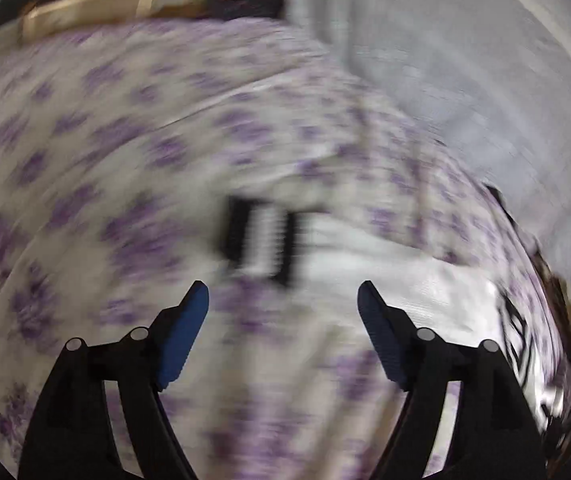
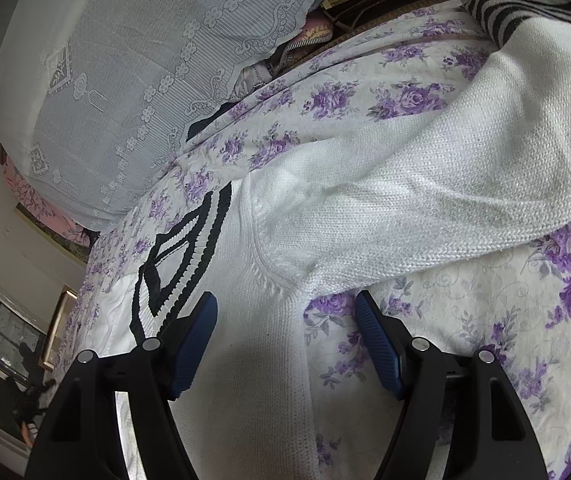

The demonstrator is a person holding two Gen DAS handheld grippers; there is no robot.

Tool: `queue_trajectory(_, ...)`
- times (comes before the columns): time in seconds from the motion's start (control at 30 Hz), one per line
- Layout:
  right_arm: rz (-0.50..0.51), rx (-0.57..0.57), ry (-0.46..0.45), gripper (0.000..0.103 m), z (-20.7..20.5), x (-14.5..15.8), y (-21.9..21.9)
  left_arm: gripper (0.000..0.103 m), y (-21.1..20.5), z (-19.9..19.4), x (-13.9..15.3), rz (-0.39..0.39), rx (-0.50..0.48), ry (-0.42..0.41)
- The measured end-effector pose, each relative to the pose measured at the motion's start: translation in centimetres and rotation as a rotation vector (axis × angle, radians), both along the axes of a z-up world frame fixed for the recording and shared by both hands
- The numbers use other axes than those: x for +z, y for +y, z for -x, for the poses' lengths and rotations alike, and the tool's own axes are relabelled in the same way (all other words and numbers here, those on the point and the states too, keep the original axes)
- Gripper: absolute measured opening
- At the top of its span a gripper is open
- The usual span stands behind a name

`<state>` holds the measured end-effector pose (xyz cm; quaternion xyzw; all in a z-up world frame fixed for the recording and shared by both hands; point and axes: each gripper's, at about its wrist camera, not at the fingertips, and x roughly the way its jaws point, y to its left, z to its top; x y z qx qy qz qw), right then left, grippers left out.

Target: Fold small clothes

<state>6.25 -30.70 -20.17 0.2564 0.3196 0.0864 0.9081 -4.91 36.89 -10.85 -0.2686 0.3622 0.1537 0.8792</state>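
Note:
A white knit sweater (image 2: 365, 208) with a black-striped V collar (image 2: 181, 260) lies flat on a purple-flowered bedsheet (image 2: 485, 320). Its sleeve runs up to the right and ends in a black-and-white striped cuff (image 2: 493, 12). My right gripper (image 2: 285, 304) stands open just over the sweater's side edge below the armpit, with nothing pinched. The left wrist view is badly blurred. It shows a striped cuff (image 1: 261, 236) on the sheet (image 1: 85, 160) and the white sweater body (image 1: 425, 292) to the right. My left gripper (image 1: 283, 296) is open and empty, just short of that cuff.
A pale lace-covered pile of bedding (image 2: 125, 80) sits along the far side of the bed, also seen as a grey mass of bedding (image 1: 465, 60). A wooden frame (image 1: 85, 8) lies beyond the bed. The bed's edge and the floor (image 2: 5, 340) show at lower left.

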Motion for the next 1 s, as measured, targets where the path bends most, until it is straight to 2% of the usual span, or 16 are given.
queue_trajectory(0.1, 0.049, 0.047, -0.014, 0.075, -0.3, 1.8, 1.9, 0.088, -4.6, -3.9, 2.0, -0.008, -0.140, -0.027)
queue_trajectory(0.17, 0.058, 0.079, -0.009, 0.096, -1.0, 3.0, 3.4, 0.088, -7.0, -7.1, 2.4, 0.028, -0.219, -0.028)
queue_trajectory(0.3, 0.056, 0.100, -0.007, 0.098, -4.0, 5.5, 6.6, 0.088, -16.5, -14.0, 1.6, 0.115, -0.451, 0.010)
queue_trajectory(0.4, 0.131, 0.092, -0.044, 0.097, -4.5, 7.3, 8.3, 0.089, -23.0, -17.2, -0.2, 0.065, -0.567, 0.079)
queue_trajectory(0.43, 0.175, 0.092, -0.059, 0.097, -4.4, 7.6, 8.5, 0.090, -24.6, -18.1, -1.3, 0.024, -0.593, 0.120)
queue_trajectory(0.5, 0.252, 0.073, -0.050, 0.097, -4.0, 7.1, 7.7, 0.090, -25.8, -18.8, -3.6, -0.060, -0.594, 0.194)
queue_trajectory(0.57, 0.225, 0.031, -0.009, 0.095, -3.3, 5.7, 4.9, 0.090, -25.6, -17.6, -3.6, -0.087, -0.634, 0.134)
queue_trajectory(0.67, 0.002, -0.015, 0.012, 0.093, 0.0, 3.5, -1.8, 0.090, -23.9, -15.6, -3.0, -0.055, -0.630, 0.101)
queue_trajectory(0.73, -0.087, -0.080, -0.001, 0.089, 1.9, 3.2, -5.4, 0.090, -22.0, -14.3, -2.6, -0.072, -0.572, 0.078)
queue_trajectory(0.8, -0.193, -0.190, -0.039, 0.081, 3.8, 3.6, -10.0, 0.090, -19.1, -13.7, -2.6, -0.109, -0.443, 0.096)
queue_trajectory(0.87, -0.256, -0.293, -0.080, 0.072, 5.4, 4.1, -13.4, 0.091, -15.5, -13.3, -3.2, -0.123, -0.295, 0.131)
queue_trajectory(0.9, -0.269, -0.332, -0.088, 0.071, 6.0, 4.1, -14.6, 0.090, -13.8, -13.1, -3.8, -0.124, -0.239, 0.151)
queue_trajectory(0.93, -0.274, -0.351, -0.087, 0.070, 6.3, 4.1, -15.2, 0.089, -12.4, -12.8, -4.1, -0.091, -0.216, 0.152)
queue_trajectory(0.97, -0.275, -0.369, -0.075, 0.069, 6.6, 4.0, -15.8, 0.089, -11.1, -12.3, -4.3, -0.009, -0.217, 0.115)
queue_trajectory(1.0, -0.279, -0.393, -0.052, 0.069, 6.8, 3.5, -16.4, 0.089, -10.6, -11.9, -4.1, 0.031, -0.210, 0.086)
